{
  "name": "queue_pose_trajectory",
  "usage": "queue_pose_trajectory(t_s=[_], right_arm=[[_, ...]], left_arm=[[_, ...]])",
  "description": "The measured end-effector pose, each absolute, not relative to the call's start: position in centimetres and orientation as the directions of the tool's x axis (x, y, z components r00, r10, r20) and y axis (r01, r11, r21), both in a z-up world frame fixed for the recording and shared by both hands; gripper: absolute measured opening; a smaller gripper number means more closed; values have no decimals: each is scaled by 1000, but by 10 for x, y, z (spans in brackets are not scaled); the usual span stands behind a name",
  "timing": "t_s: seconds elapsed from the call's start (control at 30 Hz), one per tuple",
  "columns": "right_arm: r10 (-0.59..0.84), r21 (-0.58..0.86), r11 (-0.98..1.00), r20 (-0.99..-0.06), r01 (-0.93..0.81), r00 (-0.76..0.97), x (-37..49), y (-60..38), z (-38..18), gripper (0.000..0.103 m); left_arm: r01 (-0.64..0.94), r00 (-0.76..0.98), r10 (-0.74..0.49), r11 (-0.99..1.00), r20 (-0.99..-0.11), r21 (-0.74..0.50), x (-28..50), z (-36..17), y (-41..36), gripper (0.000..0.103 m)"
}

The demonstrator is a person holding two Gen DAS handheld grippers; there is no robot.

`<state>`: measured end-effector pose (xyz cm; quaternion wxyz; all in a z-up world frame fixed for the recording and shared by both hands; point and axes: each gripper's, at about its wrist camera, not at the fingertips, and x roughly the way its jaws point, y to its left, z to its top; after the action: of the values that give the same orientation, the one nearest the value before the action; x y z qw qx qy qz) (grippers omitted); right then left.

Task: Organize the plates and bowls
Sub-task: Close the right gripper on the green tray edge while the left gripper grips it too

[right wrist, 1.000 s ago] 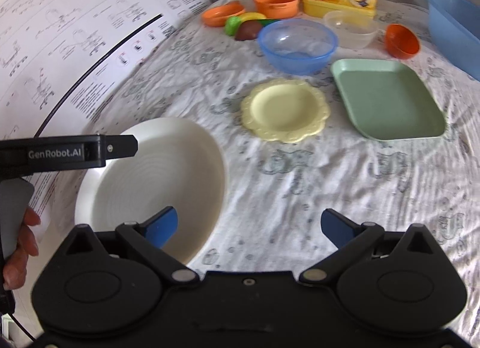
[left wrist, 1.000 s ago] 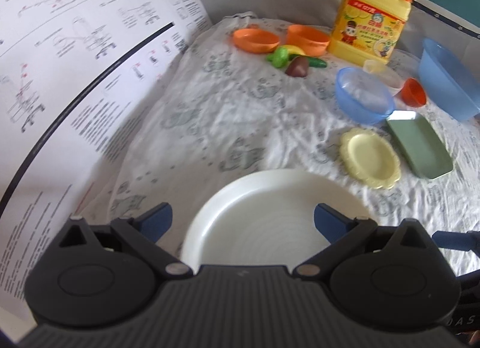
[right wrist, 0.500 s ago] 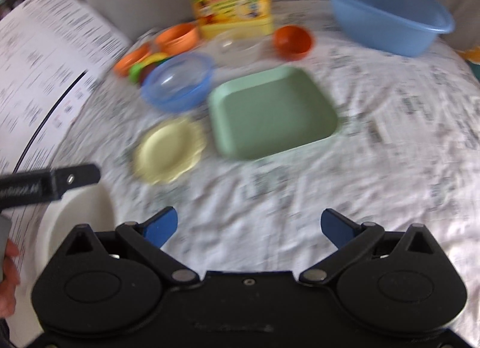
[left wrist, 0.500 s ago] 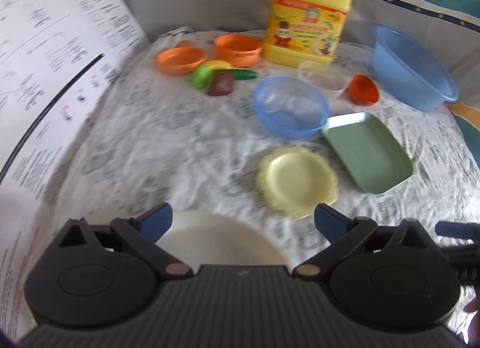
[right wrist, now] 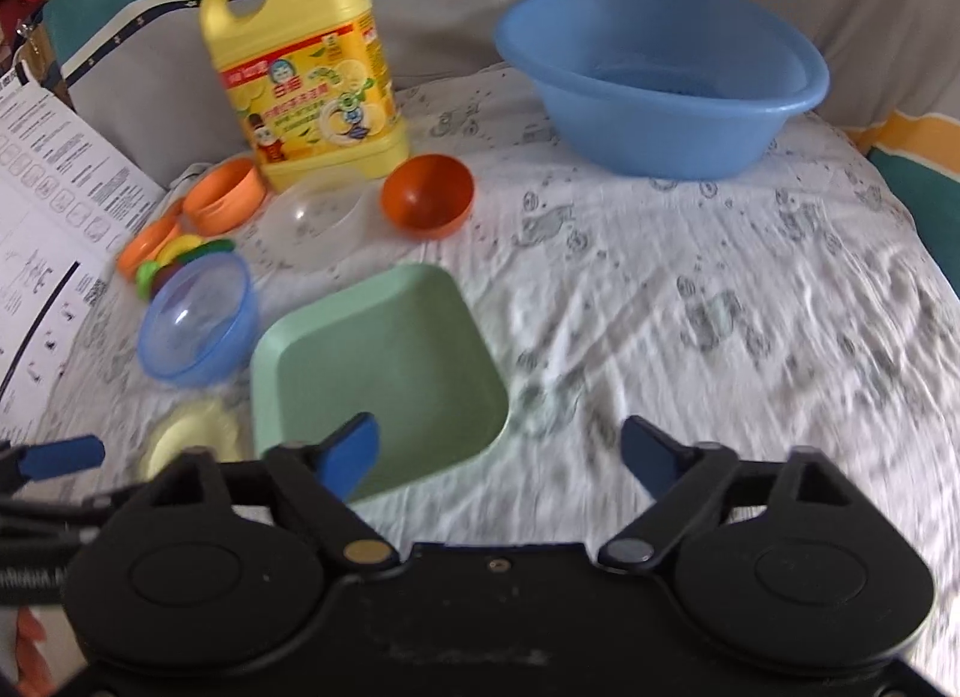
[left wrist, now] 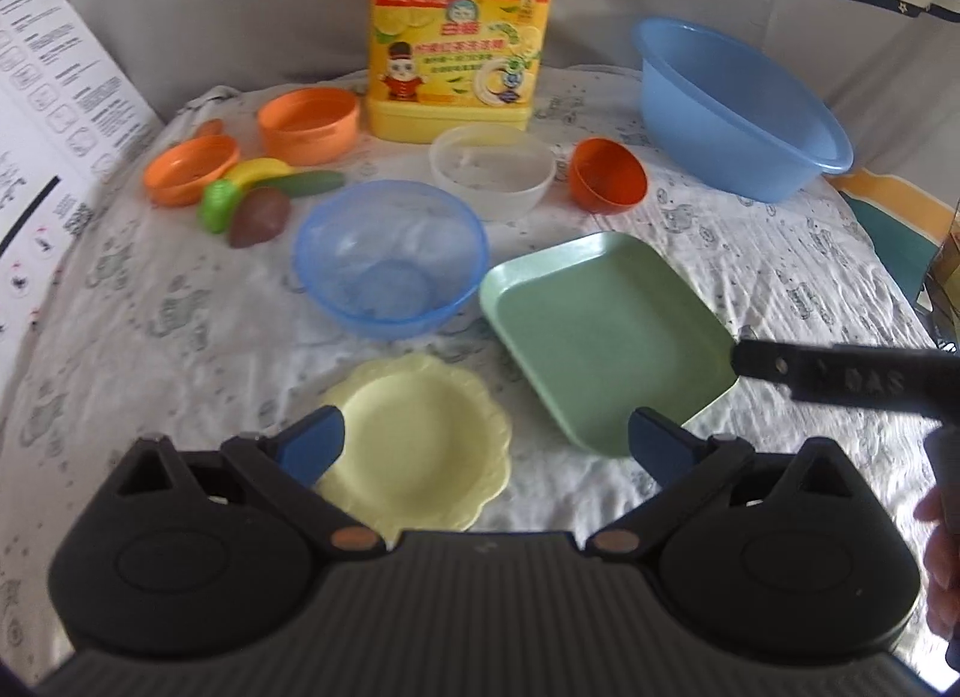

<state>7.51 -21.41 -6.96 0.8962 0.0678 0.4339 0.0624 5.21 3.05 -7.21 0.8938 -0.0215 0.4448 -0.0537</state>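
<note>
A yellow scalloped plate (left wrist: 420, 445) lies on the cloth, and my left gripper (left wrist: 486, 445) hovers over it, open and holding nothing. To its right is a green square plate (left wrist: 600, 331). In the right wrist view my right gripper (right wrist: 501, 451) is at the green square plate's (right wrist: 372, 361) near corner. Its jaws are closing, with the left fingertip (right wrist: 354, 451) over the plate and the pads not touching it. Behind stand a clear blue bowl (left wrist: 390, 259), a clear bowl (left wrist: 492, 168) and a small orange bowl (left wrist: 606, 175).
A big blue basin (left wrist: 738, 108) sits at the back right and a yellow detergent bottle (left wrist: 456, 36) at the back. Two orange dishes (left wrist: 309, 123) and toy food (left wrist: 258, 199) lie at the back left. A printed sheet (left wrist: 54, 114) borders the left.
Both grippers have swung right, away from the white plate, which has left both views. The left one now hovers over the yellow plate, the right one is at the green plate with narrower jaws.
</note>
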Motion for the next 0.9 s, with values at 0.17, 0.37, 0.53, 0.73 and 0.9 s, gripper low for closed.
queue_pose_trajectory(t_s=[0.17,0.37,0.53,0.73,0.9], right_arm=[[186,174,981,-764,-80,618,103,-208,-82,57],[197,175,980,-787,-95,584,131,-202,-106,23],[183,135,983,-783,-125,595,124,-201,-107,12],[170,134,985,-796,-105,582,111,-221,-103,11],[175,151,984,-806,-89,566,103,-241,-101,10]], left_arm=[[92,589,-127,992,-798,-90,68,-80,21,103],[109,582,-134,990,-802,-86,83,-87,11,101],[133,568,-152,987,-809,-92,93,-95,0,91],[165,557,-179,981,-811,-104,106,-102,-15,85],[193,542,-198,975,-817,-108,121,-109,-32,73]])
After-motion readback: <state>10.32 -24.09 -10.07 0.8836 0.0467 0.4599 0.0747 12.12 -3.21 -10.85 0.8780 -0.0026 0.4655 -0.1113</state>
